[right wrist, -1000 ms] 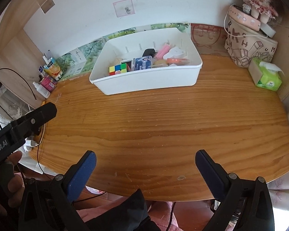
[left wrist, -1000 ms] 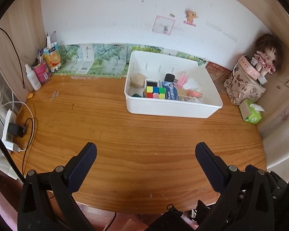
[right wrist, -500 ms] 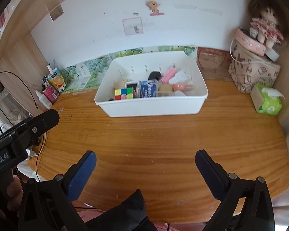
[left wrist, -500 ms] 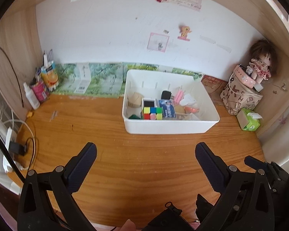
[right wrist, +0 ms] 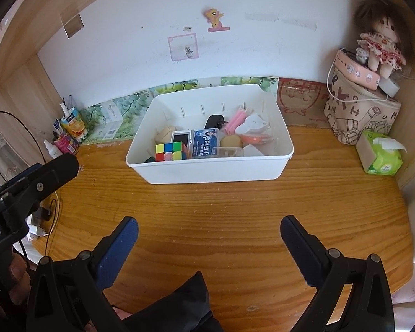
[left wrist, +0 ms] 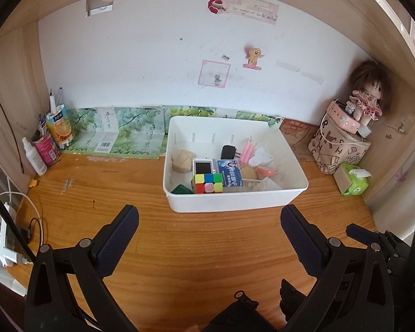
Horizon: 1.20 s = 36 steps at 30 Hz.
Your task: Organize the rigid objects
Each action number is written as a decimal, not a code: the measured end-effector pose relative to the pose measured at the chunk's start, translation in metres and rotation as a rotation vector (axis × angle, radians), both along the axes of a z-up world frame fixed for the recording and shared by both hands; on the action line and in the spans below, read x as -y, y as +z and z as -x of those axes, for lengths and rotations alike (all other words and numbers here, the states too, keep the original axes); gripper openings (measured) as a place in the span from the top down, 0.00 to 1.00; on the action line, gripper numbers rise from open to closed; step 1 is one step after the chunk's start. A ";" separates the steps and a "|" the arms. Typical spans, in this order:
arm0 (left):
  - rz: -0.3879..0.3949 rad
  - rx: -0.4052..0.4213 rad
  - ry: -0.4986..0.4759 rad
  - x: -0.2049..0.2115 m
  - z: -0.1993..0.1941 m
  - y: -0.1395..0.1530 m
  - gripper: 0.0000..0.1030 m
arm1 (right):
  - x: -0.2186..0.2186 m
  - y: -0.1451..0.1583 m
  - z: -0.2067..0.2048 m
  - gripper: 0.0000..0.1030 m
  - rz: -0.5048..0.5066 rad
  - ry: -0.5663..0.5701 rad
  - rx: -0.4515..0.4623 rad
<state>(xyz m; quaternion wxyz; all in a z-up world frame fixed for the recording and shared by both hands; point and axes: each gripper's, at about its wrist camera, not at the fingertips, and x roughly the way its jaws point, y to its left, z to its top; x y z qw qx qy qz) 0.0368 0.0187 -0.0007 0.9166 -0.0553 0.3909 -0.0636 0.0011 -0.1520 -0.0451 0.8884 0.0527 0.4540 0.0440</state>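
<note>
I judge this to be either the opening or the close of the sorting; the small things all lie together in the white bin [left wrist: 235, 202], which stands on the counter [left wrist: 179, 249] well ahead of both grippers, and no loose thing lies on the bare wood between; from these views alone I cannot tell which. If more sorting is wanted, my next move calls for a reach forward and down over the near wall of the bin, toward the colour cube [left wrist: 207, 183] just behind that wall, beside the blue box [left wrist: 229, 176]. My left gripper [left wrist: 207, 238] has its jaws spread wide, holding nothing and touching nothing; my right gripper [right wrist: 207, 246] stands equally wide apart and empty, above the counter.
</note>
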 end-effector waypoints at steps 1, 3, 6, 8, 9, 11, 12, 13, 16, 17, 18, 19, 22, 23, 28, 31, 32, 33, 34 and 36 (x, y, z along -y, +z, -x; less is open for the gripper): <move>0.001 0.001 -0.003 0.001 -0.001 0.000 0.01 | 0.000 0.000 -0.003 0.00 0.004 0.001 -0.001; 0.006 0.004 -0.011 0.002 -0.004 0.000 0.01 | -0.001 -0.001 -0.006 0.00 0.011 0.005 -0.006; 0.009 -0.004 -0.015 0.002 -0.008 -0.002 0.01 | -0.004 -0.002 -0.011 0.00 0.024 0.018 -0.012; 0.012 -0.013 -0.019 0.002 -0.008 -0.003 0.01 | -0.006 -0.003 -0.012 0.00 0.029 0.024 -0.018; 0.011 -0.021 -0.019 0.003 -0.009 -0.005 0.01 | -0.007 -0.004 -0.013 0.00 0.031 0.028 -0.023; 0.005 -0.031 -0.021 0.004 -0.008 -0.006 0.01 | -0.009 -0.005 -0.014 0.00 0.034 0.036 -0.033; -0.005 -0.035 -0.023 0.006 -0.008 -0.006 0.01 | -0.011 -0.006 -0.014 0.00 0.037 0.040 -0.038; -0.011 -0.036 -0.025 0.007 -0.008 -0.007 0.01 | -0.012 -0.007 -0.014 0.00 0.040 0.045 -0.042; -0.017 -0.034 -0.032 0.009 -0.008 -0.006 0.01 | -0.016 -0.008 -0.014 0.00 0.046 0.054 -0.046; -0.018 -0.034 -0.033 0.009 -0.008 -0.006 0.01 | -0.017 -0.008 -0.014 0.00 0.048 0.055 -0.048; -0.019 -0.034 -0.034 0.009 -0.009 -0.006 0.01 | -0.017 -0.008 -0.014 0.00 0.049 0.056 -0.050; -0.020 -0.035 -0.032 0.009 -0.009 -0.006 0.01 | -0.017 -0.008 -0.014 0.00 0.050 0.055 -0.052; -0.027 -0.037 -0.036 0.009 -0.010 -0.006 0.01 | -0.017 -0.009 -0.015 0.00 0.051 0.055 -0.057; -0.032 -0.037 -0.038 0.010 -0.011 -0.007 0.01 | -0.018 -0.009 -0.016 0.00 0.052 0.055 -0.058; -0.055 -0.034 -0.049 0.014 -0.013 -0.006 0.01 | -0.019 -0.011 -0.019 0.00 0.062 0.051 -0.072; -0.061 -0.037 -0.049 0.015 -0.014 -0.007 0.01 | -0.018 -0.012 -0.020 0.00 0.067 0.041 -0.077; -0.062 -0.038 -0.050 0.015 -0.014 -0.007 0.01 | -0.017 -0.012 -0.020 0.00 0.067 0.040 -0.079; -0.063 -0.038 -0.050 0.015 -0.014 -0.007 0.01 | -0.018 -0.013 -0.020 0.00 0.068 0.038 -0.081; -0.066 -0.038 -0.047 0.015 -0.014 -0.007 0.01 | -0.018 -0.013 -0.021 0.00 0.069 0.038 -0.084; -0.078 -0.037 -0.048 0.016 -0.014 -0.008 0.01 | -0.018 -0.014 -0.021 0.00 0.070 0.039 -0.090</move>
